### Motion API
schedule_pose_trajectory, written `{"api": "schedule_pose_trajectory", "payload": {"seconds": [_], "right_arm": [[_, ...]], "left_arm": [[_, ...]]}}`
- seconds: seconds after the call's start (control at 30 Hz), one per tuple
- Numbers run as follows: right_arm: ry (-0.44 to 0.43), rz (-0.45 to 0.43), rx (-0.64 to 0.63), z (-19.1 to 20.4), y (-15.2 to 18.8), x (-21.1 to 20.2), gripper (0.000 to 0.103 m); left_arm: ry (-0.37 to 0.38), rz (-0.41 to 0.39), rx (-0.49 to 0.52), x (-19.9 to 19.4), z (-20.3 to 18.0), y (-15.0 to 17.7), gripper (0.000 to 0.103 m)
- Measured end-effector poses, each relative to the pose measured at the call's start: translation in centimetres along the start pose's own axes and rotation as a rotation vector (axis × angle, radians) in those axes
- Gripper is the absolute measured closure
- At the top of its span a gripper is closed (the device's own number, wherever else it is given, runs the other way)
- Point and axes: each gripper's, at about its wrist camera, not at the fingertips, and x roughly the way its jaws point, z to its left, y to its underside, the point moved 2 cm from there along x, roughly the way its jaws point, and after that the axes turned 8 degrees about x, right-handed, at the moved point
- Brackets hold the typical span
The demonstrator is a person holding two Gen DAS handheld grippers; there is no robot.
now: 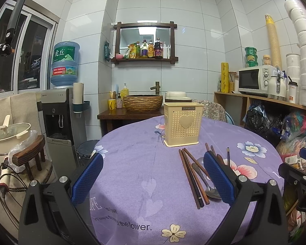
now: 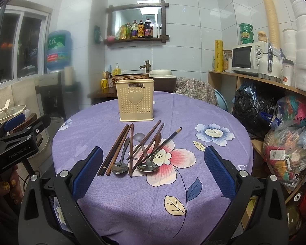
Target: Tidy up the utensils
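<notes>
A cream perforated utensil holder point(image 1: 182, 124) point(image 2: 135, 101) stands upright on the round table with the purple floral cloth point(image 1: 136, 163) point(image 2: 132, 187). In front of it lies a pile of dark wooden chopsticks point(image 2: 120, 149) point(image 1: 190, 175) and metal spoons point(image 2: 120, 167) point(image 1: 208, 185). My left gripper point(image 1: 153, 173) is open and empty, above the cloth left of the pile. My right gripper point(image 2: 153, 171) is open and empty, straddling the near end of the pile from above. The left gripper also shows at the left edge of the right wrist view point(image 2: 16, 134).
A microwave point(image 1: 255, 79) and kettle sit on a wooden shelf at the right, with stuffed plastic bags point(image 2: 285, 153) below. A water dispenser point(image 1: 59, 110), pot and small stool point(image 1: 30, 159) stand left. A basin sink point(image 1: 142, 102) is behind the table.
</notes>
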Motion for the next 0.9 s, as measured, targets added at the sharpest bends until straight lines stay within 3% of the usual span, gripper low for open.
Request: {"api": "schedule_pose_trajectory", "payload": {"seconds": [0.23,0.4,0.7,0.9], "right_arm": [[0.003,0.014,0.000,0.0,0.2,0.4,0.005],[0.035,0.046,-0.006,-0.3,0.4,1.5,0.005],[0.106,0.175,0.014,-3.5,0.7,5.8,0.005],[0.153,0.265,0.018,-5.6,0.7,10.0,0.005]], "left_arm": [[0.002,0.009,0.003,0.1,0.1,0.2,0.005],[0.047,0.054,0.012,0.8,0.0,0.5,0.005],[0.127,0.193,0.040,4.3,-0.1,1.7,0.009],[0.199,0.353,0.087,8.9,-0.8,2.4,0.023]]}}
